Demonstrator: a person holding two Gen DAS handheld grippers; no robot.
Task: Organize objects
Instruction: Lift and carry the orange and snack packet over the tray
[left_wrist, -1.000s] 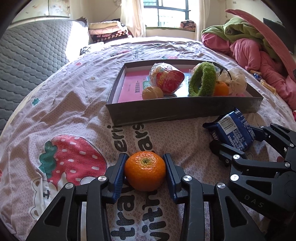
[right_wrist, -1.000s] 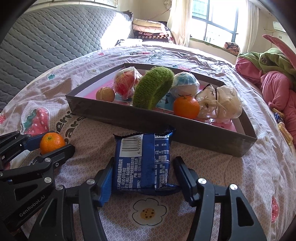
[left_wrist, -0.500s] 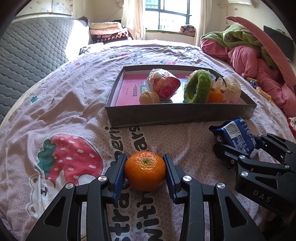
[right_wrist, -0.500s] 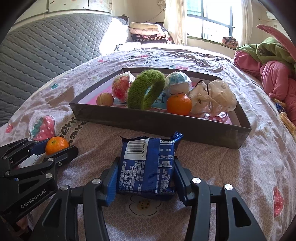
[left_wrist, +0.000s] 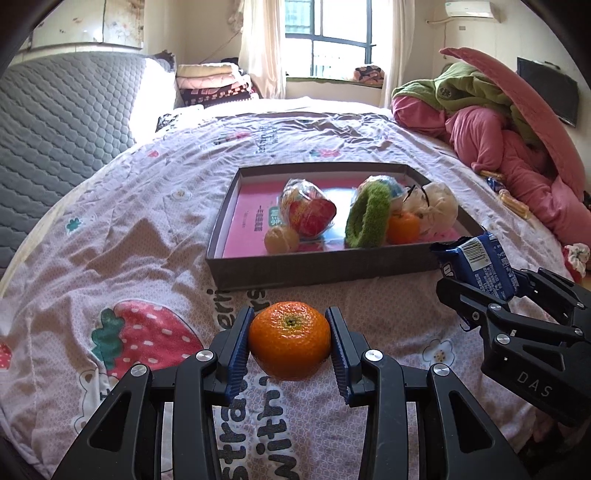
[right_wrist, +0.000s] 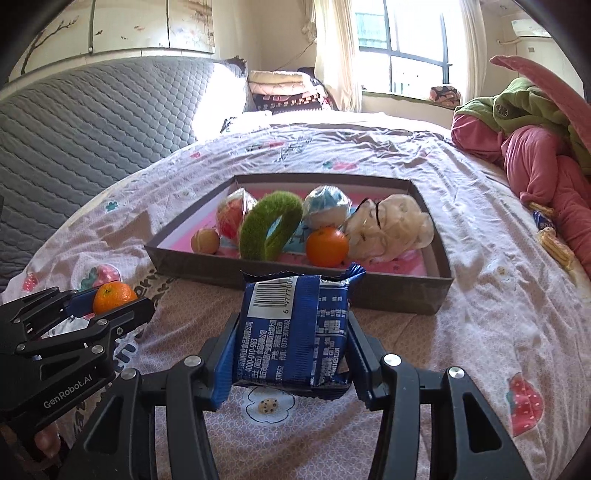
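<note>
My left gripper (left_wrist: 290, 341) is shut on an orange mandarin (left_wrist: 289, 339), held a little above the patterned bedsheet. The same mandarin (right_wrist: 113, 296) shows at the left of the right wrist view. My right gripper (right_wrist: 291, 354) is shut on a blue snack packet (right_wrist: 293, 332), barcode side up, lifted off the sheet. In the left wrist view that packet (left_wrist: 478, 264) sits at the right. Ahead of both lies a shallow grey box (left_wrist: 317, 271) (right_wrist: 437, 254) with a pink floor. It holds a green fuzzy ring (right_wrist: 271, 230), a second mandarin (right_wrist: 327, 246) and several wrapped items.
A pile of pink and green bedding (left_wrist: 509, 140) rises at the right. A grey quilted headboard (right_wrist: 92, 122) lines the left side. Small wrapped snacks (right_wrist: 554, 240) lie on the sheet near the bedding. Folded blankets (left_wrist: 214, 86) are stacked by the window.
Both grippers have risen with their loads, and the box now looks farther off. The right gripper's fingers closed from beside the packet onto it and lifted it off the sheet.
</note>
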